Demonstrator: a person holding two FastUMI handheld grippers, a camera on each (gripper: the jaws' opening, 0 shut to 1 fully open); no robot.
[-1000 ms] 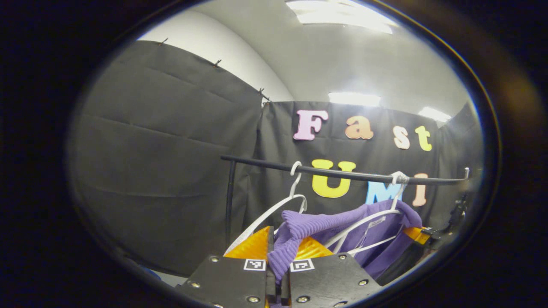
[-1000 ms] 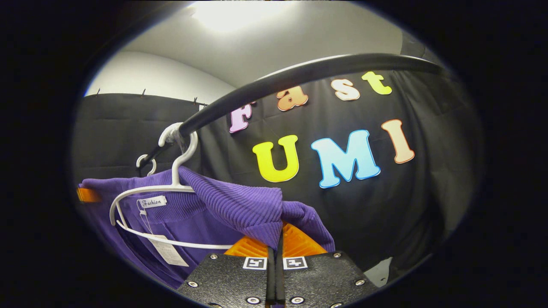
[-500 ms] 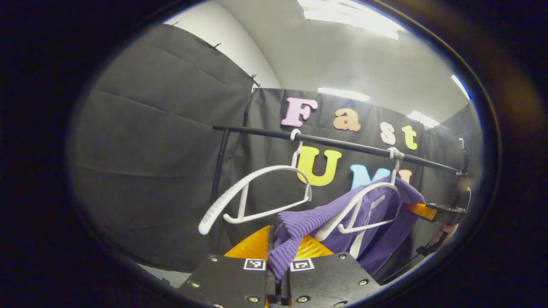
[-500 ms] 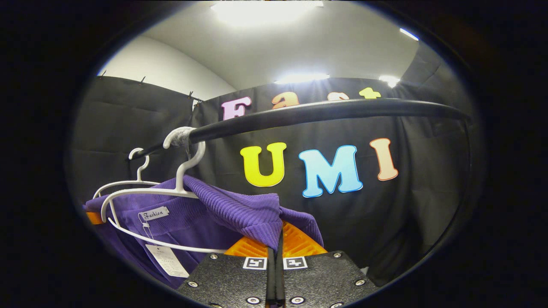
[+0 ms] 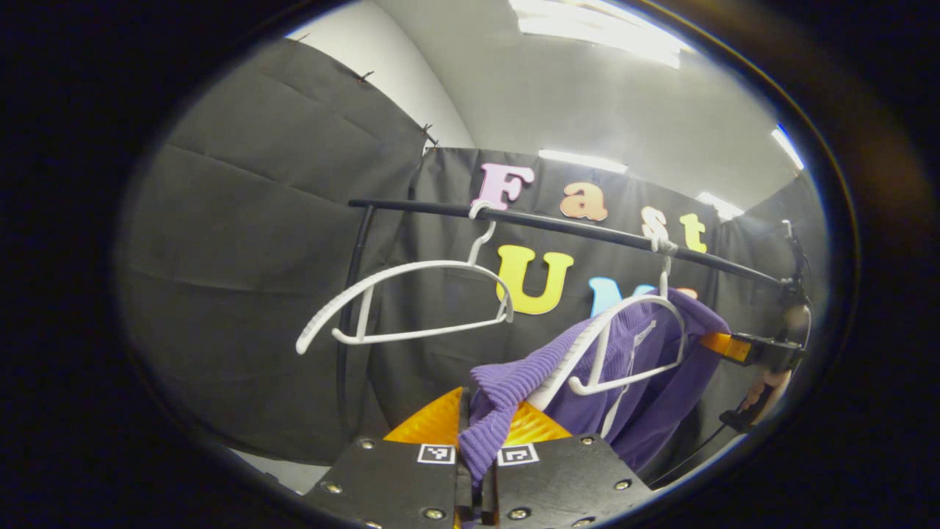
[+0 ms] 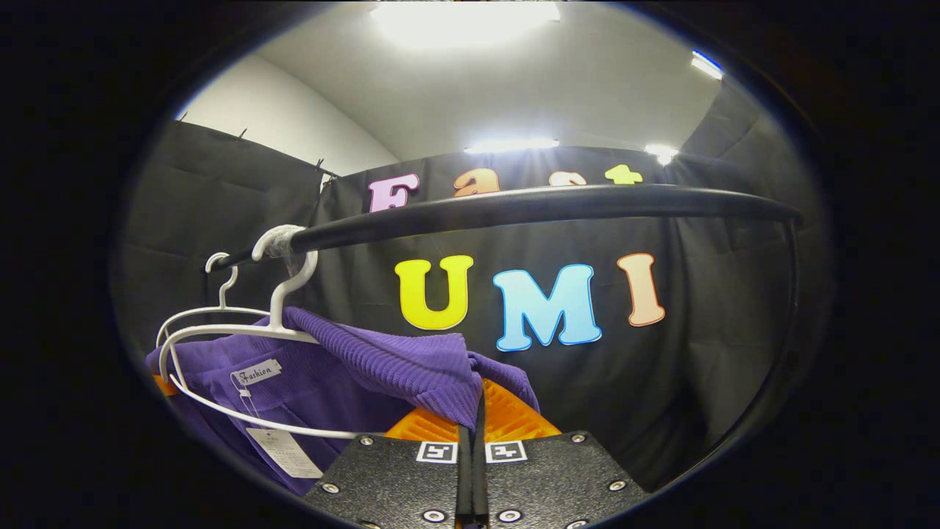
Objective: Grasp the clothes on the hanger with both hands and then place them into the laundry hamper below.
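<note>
A purple knit sweater hangs on a white hanger from the black rail. My left gripper is shut on a bunched fold of its near shoulder, drawn down toward me along the hanger's arm. In the right gripper view, the sweater drapes over the hanger, with a tag at the collar. My right gripper is shut on its other shoulder, below the rail. The right gripper also shows far right in the left gripper view, its orange finger against the sweater.
An empty white hanger hangs on the rail to the left of the sweater, and its hook shows behind the loaded hanger. The rail's black upright post stands at the left end. Black cloth walls close in behind and on both sides.
Both grippers have dropped lower with the sweater held; the rail and hangers now sit higher in both views. The sweater's shoulders are pulled further down off the hanger.
</note>
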